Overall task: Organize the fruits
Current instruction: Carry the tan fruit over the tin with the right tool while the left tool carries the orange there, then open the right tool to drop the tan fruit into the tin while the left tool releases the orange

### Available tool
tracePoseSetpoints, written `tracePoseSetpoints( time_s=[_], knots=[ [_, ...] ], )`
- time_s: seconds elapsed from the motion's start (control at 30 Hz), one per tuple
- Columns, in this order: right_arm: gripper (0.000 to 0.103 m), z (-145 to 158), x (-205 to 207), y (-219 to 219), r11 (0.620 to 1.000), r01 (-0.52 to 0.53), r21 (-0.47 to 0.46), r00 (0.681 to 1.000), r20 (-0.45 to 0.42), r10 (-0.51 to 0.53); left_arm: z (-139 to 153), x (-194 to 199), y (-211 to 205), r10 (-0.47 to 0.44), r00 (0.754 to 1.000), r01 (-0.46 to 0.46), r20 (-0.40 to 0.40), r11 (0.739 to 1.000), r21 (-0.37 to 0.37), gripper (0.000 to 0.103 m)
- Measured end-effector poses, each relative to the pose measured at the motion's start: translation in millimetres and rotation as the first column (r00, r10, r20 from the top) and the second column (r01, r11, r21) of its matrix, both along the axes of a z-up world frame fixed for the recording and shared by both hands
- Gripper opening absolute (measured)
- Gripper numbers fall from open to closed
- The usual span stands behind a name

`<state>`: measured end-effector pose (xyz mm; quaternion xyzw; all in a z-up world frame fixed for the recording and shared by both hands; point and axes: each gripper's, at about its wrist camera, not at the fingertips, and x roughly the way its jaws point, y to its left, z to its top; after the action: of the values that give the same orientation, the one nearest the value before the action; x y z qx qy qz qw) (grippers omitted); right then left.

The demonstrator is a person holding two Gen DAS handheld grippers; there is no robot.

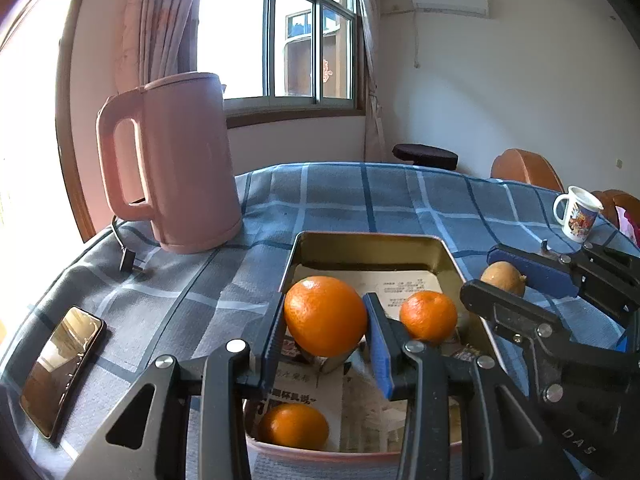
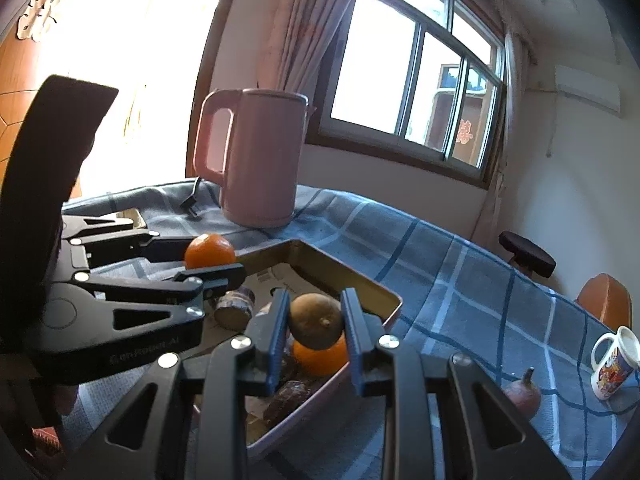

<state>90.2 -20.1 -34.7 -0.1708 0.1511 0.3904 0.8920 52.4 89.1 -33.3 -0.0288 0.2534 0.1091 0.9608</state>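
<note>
Orange (image 1: 325, 316) between left tongs (image 1: 326, 334)

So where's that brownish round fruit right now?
The brownish fruit is pinched in the right gripper, held above the metal tray, over a small orange lying in it, with the pink kettle behind.

A woven checked cloth (image 1: 400, 200) covers the counter, matt and slightly ribbed. The tray (image 1: 372, 246) looks like brassy metal with a dull sheen, lined with printed paper (image 1: 404, 284). The kettle (image 1: 180, 160) is smooth matt pink plastic, the phone (image 1: 60, 364) glossy glass, the mug (image 1: 578, 212) probably glazed ceramic.
</note>
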Motion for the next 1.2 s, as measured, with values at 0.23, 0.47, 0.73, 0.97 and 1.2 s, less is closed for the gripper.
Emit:
tracePoseSetpoints(
  time_s=[0.23,0.47,0.73,0.97,1.2],
  knots=[
    [0.029,-7,0,9,1.000,-0.011,-0.022,1.000,-0.018,0.011,-1,-2,6,0.003,1.000,-0.003,-0.013,1.000,-0.008,0.040],
    [0.029,-9,0,12,0.999,-0.018,-0.038,0.999,-0.027,0.017,-3,1,8,-0.004,0.999,0.004,-0.035,1.000,-0.007,0.040],
    [0.029,-14,4,21,0.996,-0.027,-0.081,0.998,-0.062,0.022,-7,7,9,-0.017,0.997,0.015,-0.074,1.000,-0.021,0.040],
    [0.029,-19,10,25,0.994,-0.042,-0.104,0.993,-0.114,0.030,-10,10,10,-0.030,0.995,0.027,-0.099,0.999,-0.034,0.040],
    [0.030,-23,10,29,0.989,-0.058,-0.133,0.991,-0.129,0.041,-11,12,10,-0.026,0.994,0.023,-0.105,0.999,-0.028,0.041]
  ],
)
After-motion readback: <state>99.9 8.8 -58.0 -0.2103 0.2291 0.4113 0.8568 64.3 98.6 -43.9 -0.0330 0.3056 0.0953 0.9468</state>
